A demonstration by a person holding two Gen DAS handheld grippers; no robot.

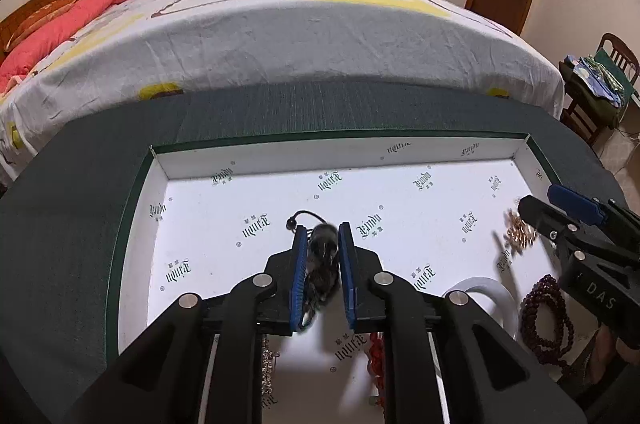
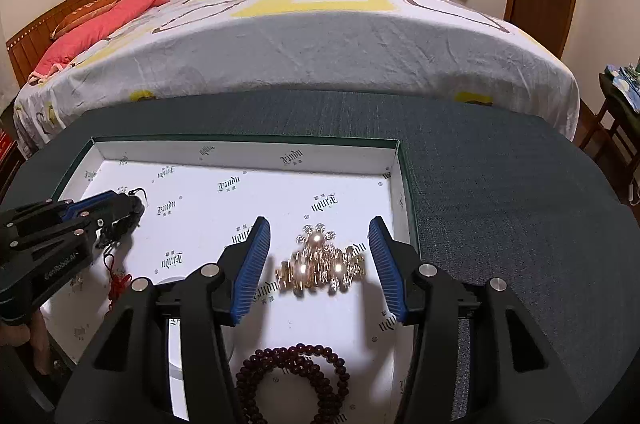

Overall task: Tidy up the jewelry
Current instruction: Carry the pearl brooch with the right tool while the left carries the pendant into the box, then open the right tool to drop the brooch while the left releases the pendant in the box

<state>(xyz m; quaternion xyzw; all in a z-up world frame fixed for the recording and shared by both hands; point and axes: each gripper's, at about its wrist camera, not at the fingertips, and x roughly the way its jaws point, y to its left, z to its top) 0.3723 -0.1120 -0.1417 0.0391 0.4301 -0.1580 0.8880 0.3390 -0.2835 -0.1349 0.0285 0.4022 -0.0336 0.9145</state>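
A shallow white-lined box [image 1: 400, 159] [image 2: 248, 151] with a green rim lies on a dark green table. My left gripper [image 1: 323, 252] is shut on a dark beaded bracelet [image 1: 322, 264] with a black cord, held over the box's middle; it also shows in the right wrist view [image 2: 120, 212]. My right gripper [image 2: 316, 264] is open, its jaws wide on either side of a gold bracelet [image 2: 320, 266] [image 1: 520, 236] that looks blurred over the box's right part. A dark red bead string [image 2: 296, 380] [image 1: 548, 320] lies nearer the front.
A white bangle [image 1: 486, 290], a red knotted charm [image 2: 118, 284] [image 1: 374, 352] and a silvery chain [image 1: 268, 372] lie in the box's near part. Bare dark table [image 2: 500, 203] extends right of the box. A bed [image 1: 300, 31] stands behind the table.
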